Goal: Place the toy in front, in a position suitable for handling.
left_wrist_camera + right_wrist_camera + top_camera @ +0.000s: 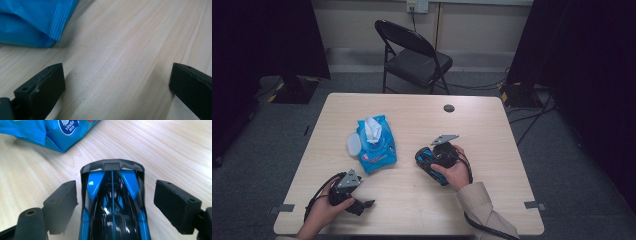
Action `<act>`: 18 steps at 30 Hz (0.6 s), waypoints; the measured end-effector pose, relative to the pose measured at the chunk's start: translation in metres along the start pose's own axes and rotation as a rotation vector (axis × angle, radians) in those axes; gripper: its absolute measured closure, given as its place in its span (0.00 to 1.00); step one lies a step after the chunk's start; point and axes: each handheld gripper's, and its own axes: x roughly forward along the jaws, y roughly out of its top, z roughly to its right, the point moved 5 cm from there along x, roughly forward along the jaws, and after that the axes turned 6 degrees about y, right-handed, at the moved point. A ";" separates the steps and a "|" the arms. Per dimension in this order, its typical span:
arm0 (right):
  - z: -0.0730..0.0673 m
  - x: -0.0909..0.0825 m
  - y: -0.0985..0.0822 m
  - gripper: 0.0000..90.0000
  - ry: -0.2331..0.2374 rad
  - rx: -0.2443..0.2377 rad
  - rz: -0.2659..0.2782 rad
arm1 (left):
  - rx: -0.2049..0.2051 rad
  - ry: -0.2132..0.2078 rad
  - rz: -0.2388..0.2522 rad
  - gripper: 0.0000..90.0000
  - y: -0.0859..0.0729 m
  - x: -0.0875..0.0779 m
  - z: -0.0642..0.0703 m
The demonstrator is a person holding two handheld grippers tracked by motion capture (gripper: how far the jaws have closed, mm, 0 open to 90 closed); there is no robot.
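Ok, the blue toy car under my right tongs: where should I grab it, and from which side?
Take the toy car across its narrow body, just behind the grey spoiler end. Come down from above along its length, as the right tongs already sit, open, with one jaw on each flank and a gap on both sides. The flanks run long and nearly parallel there; the sloping glossy top would probably slip.

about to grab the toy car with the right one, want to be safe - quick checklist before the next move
1. Toy car sits between the right hand-held gripper jaws: ok.
2. Jaws are open with a gap on each side of the car: ok.
3. Car is roughly centred and in line with the jaws: ok.
4. Blue wipes pack lies apart from the car: ok.
5. Left hand-held gripper is open over bare table, away from the car: ok.
6. Car's wheels flat on the table: cannot tell.
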 end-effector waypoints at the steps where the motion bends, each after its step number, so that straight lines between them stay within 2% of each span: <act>1: 0.000 0.000 0.000 0.21 0.000 0.000 0.000 | 0.000 0.000 0.000 0.00 0.000 0.000 0.000; 3: -0.001 -0.007 -0.002 0.21 0.003 -0.002 0.004 | 0.000 0.000 0.000 0.00 0.000 0.000 0.000; 4: -0.002 -0.016 -0.006 0.20 0.001 -0.011 0.005 | 0.000 0.000 0.000 0.00 0.000 0.000 0.000; 7: -0.002 -0.024 -0.013 0.20 -0.007 -0.016 0.009 | 0.001 0.000 0.000 0.00 0.000 0.000 0.000; 10: -0.003 -0.036 -0.032 0.19 -0.012 -0.010 -0.001 | 0.001 0.000 0.000 0.00 0.000 0.000 0.000; 11: -0.003 -0.036 -0.032 0.19 -0.012 -0.010 -0.001 | 0.001 0.000 0.000 0.00 0.000 0.000 0.000; 12: -0.004 -0.042 -0.043 0.19 -0.015 -0.004 0.004 | 0.001 0.000 0.000 0.00 0.000 0.000 0.000; 15: -0.004 -0.045 -0.052 0.18 -0.027 -0.008 0.001 | 0.001 0.001 0.000 0.00 0.000 0.000 0.000; 16: -0.003 -0.046 -0.061 0.17 -0.019 0.016 0.005 | 0.001 0.000 0.000 0.00 0.000 0.000 0.000; 18: -0.002 -0.046 -0.066 0.17 -0.011 0.023 0.018 | 0.001 0.000 0.000 0.00 0.000 0.000 0.000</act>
